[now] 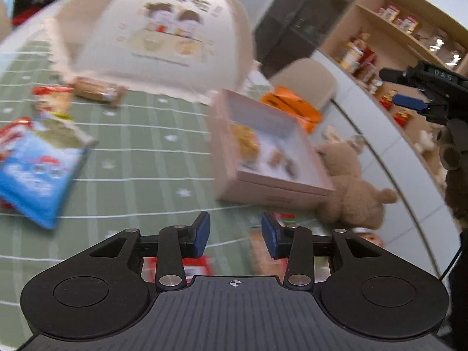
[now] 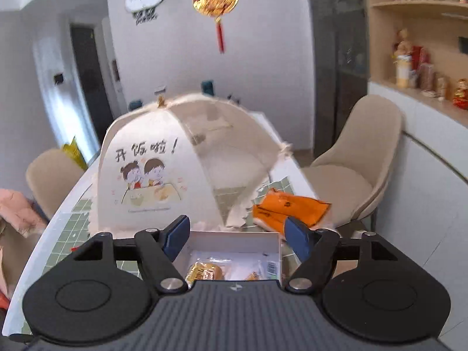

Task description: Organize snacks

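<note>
With both the left gripper [image 1: 235, 231] and right gripper [image 2: 235, 235] spread apart and empty, the pink box [image 1: 275, 181] holding a few snacks sits on the worktop [image 1: 140, 146], and the blurred, probably foil, packets [image 1: 38, 169] nearby could slip from a hasty pinch.

I see cloth [image 1: 140, 146] green, white grid | cover [image 2: 140, 175] cream, cartoon children print | box [image 1: 272, 187] pink outside, white inside | packet [image 1: 38, 175] blue and red | pouch [image 2: 292, 207] orange | bear [image 1: 351, 187] brown | my pads [image 1: 201, 234] blue | chair [image 2: 359, 158] beige
</note>
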Tool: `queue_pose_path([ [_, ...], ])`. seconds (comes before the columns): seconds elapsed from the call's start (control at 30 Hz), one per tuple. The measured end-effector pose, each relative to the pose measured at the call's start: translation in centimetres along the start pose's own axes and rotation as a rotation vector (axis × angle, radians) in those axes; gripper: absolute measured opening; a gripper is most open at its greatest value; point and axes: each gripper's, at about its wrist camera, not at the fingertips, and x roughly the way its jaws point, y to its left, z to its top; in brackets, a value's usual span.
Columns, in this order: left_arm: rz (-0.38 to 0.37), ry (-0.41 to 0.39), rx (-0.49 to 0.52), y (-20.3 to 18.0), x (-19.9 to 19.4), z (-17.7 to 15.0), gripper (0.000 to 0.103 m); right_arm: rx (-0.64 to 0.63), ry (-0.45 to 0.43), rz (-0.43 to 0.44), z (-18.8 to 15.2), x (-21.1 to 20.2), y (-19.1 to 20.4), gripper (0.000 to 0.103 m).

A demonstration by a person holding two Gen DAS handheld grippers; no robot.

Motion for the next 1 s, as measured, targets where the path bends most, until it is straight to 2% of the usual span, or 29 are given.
queue_pose_path([
  [0.1, 0.063, 0.003, -0.022, 1.9, -1.1, -0.6, 0.043, -0.002, 0.114, 0.056, -3.5, 2.0, 0.7, 0.072],
  [0.17, 0.084, 0.023, -0.058, 2.9, -1.6, -1.2, 0.043, 0.001, 0.205, 0.047, -7.4, 3.6, 1.3, 0.072],
  [0.2, 0.098, 0.038, -0.068, 3.3, -1.4, -1.5, 0.043, -0.070, 0.152, 0.066, -9.4, 4.6, 1.4, 0.071],
  [0.23, 0.107, 0.052, -0.067, 3.4, -1.1, -1.7, 0.043, -0.070, 0.192, 0.063, -11.5, 5.7, 1.6, 0.071],
  [0.3, 0.111, 0.086, -0.050, 3.3, -0.5, -2.3, 0.043, -0.074, 0.251, 0.038, -14.6, 7.4, 1.9, 0.063],
  [0.37, 0.108, 0.122, -0.033, 3.0, 0.3, -2.7, 0.043, -0.124, 0.289, -0.009, -17.5, 8.8, 2.7, 0.060],
  [0.47, 0.105, 0.169, -0.008, 2.3, 1.6, -3.4, 0.043, -0.163, 0.324, 0.003, -20.5, 9.6, 3.8, 0.060],
  [0.57, 0.094, 0.194, 0.014, 1.4, 2.4, -3.8, 0.043, -0.197, 0.296, 0.023, -22.3, 9.6, 4.6, 0.072],
  [0.6, 0.090, 0.202, 0.019, 1.2, 2.6, -3.9, 0.043, -0.225, 0.287, 0.007, -22.8, 9.5, 5.0, 0.071],
  [0.63, 0.087, 0.209, 0.025, 1.0, 2.8, -4.0, 0.043, -0.244, 0.278, 0.000, -23.0, 9.4, 5.3, 0.068],
  [0.67, 0.084, 0.215, 0.030, 0.8, 2.9, -4.1, 0.043, -0.254, 0.280, 0.016, -23.1, 9.1, 5.5, 0.053],
  [0.7, 0.082, 0.221, 0.033, 0.7, 3.0, -4.2, 0.043, -0.272, 0.288, 0.028, -23.1, 8.6, 5.7, 0.047],
  [0.73, 0.082, 0.227, 0.037, 0.7, 3.0, -4.2, 0.043, -0.280, 0.291, 0.031, -22.7, 8.1, 5.7, 0.046],
  [0.8, 0.085, 0.228, 0.039, 0.7, 2.8, -4.2, 0.043, -0.272, 0.241, 0.042, -20.8, 6.0, 5.4, 0.045],
  [0.9, 0.095, 0.222, 0.023, 1.2, 2.4, -4.3, 0.043, -0.210, 0.097, 0.095, -16.4, 1.5, 4.4, 0.045],
  [1.0, 0.093, 0.225, 0.004, 1.6, 2.4, -4.2, 0.043, -0.185, -0.043, 0.106, -10.6, -1.2, 3.6, 0.045],
])
